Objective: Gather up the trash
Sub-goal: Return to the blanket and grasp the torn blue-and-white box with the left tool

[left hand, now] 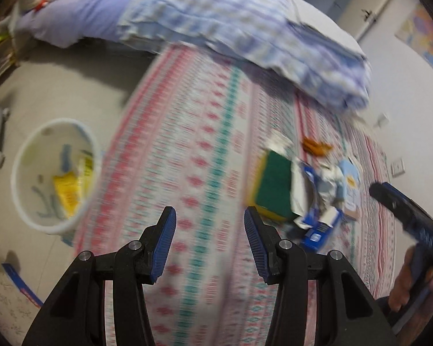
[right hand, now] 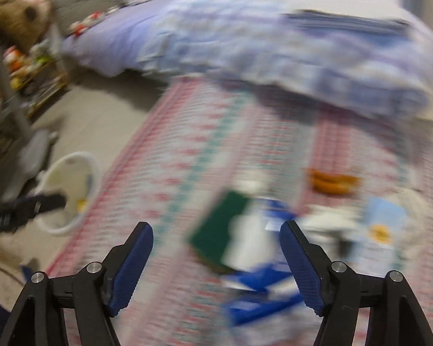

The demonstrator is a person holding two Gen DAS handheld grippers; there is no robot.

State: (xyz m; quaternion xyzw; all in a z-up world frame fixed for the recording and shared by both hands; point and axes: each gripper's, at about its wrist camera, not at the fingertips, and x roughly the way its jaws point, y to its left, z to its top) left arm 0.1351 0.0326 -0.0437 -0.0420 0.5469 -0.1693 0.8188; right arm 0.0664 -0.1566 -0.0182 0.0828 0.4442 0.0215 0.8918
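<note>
A pile of trash lies on the patterned rug: a green-and-yellow sponge (left hand: 272, 189), crumpled white paper (left hand: 327, 184), a blue carton (left hand: 320, 229), a light blue card (left hand: 350, 178) and orange peel (left hand: 316, 145). My left gripper (left hand: 209, 216) is open and empty above the rug, left of the pile. My right gripper (right hand: 216, 233) is open and empty, just short of the sponge (right hand: 216, 230) and the blue carton (right hand: 259, 291). The orange peel (right hand: 332, 183) lies beyond. A white bin (left hand: 54, 173) with yellow wrappers inside stands on the floor at left.
A bed with a lilac sheet and checked quilt (left hand: 231, 23) hangs over the rug's far end. A shelf with a brown teddy bear (right hand: 11, 20) stands at left. A blue strip (left hand: 20, 282) lies on the floor near the bin (right hand: 69, 190). Both views are blurred.
</note>
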